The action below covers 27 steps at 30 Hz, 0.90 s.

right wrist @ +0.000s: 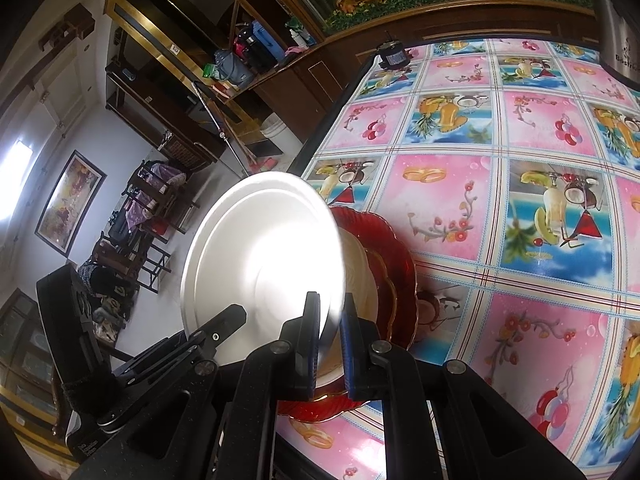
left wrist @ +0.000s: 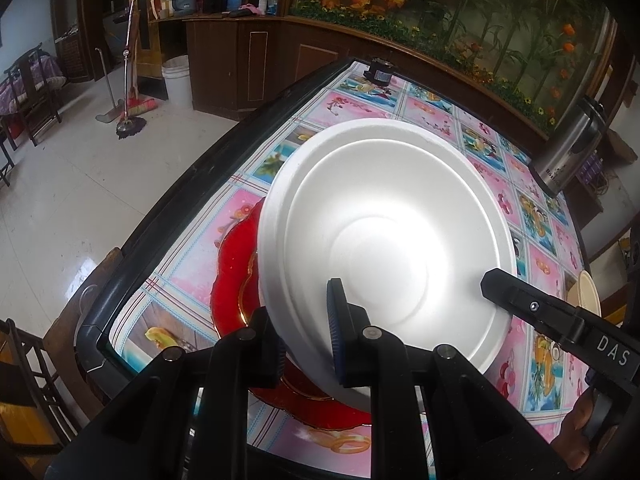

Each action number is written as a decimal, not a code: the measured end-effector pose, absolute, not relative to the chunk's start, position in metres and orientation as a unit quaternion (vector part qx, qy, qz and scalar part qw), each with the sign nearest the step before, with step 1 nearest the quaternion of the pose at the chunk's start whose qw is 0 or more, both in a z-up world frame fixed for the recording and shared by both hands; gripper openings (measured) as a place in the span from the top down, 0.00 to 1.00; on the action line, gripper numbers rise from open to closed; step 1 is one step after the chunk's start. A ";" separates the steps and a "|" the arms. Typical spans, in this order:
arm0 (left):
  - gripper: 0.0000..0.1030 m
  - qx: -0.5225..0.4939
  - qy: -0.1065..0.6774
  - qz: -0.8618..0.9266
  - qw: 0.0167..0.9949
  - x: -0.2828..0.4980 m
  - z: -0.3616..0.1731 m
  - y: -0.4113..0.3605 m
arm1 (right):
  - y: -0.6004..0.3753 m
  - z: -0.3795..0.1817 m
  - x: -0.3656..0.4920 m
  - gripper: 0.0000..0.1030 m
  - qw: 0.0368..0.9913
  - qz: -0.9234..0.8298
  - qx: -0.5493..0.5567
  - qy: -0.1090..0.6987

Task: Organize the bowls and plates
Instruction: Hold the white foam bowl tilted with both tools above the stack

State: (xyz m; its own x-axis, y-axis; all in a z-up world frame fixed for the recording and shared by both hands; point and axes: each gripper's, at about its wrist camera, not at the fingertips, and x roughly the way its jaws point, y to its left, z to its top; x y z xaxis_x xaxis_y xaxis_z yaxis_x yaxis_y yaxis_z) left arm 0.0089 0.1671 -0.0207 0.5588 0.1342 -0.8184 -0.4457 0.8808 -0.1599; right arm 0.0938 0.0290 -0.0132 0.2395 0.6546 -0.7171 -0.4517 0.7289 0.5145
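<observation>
A white foam plate (left wrist: 384,232) (right wrist: 260,264) hangs tilted over a red glass plate (left wrist: 232,276) (right wrist: 396,264) near the table's left edge. My left gripper (left wrist: 306,340) is shut on the white plate's near rim. My right gripper (right wrist: 330,344) is shut on the rim at another spot. One right finger (left wrist: 516,300) shows at the plate's right side, and one left finger (right wrist: 224,320) reaches in at the lower left. A cream dish (right wrist: 358,276) sits in the red plate under the white one.
The table (left wrist: 360,108) (right wrist: 460,200) has a pink and blue fruit-print cloth. A steel flask (left wrist: 572,152) (right wrist: 624,20) stands at the far right, a small black object (left wrist: 378,72) (right wrist: 394,56) at the far edge. A cream disc (left wrist: 588,292) shows at the right. Floor lies left.
</observation>
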 end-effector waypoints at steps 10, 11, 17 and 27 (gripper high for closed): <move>0.85 -0.179 0.441 0.169 0.863 0.012 -0.025 0.166 | 0.028 -0.018 0.096 0.90 0.779 0.349 0.102 0.510; 0.85 -0.180 0.441 0.168 0.863 0.013 -0.025 0.166 | 0.029 -0.019 0.096 0.89 0.779 0.349 0.101 0.510; 0.85 -0.181 0.440 0.167 0.864 0.014 -0.026 0.165 | 0.029 -0.019 0.097 0.87 0.779 0.347 0.101 0.512; 0.82 -0.185 0.440 0.170 0.863 0.014 -0.025 0.164 | 0.030 -0.019 0.097 0.87 0.780 0.345 0.098 0.513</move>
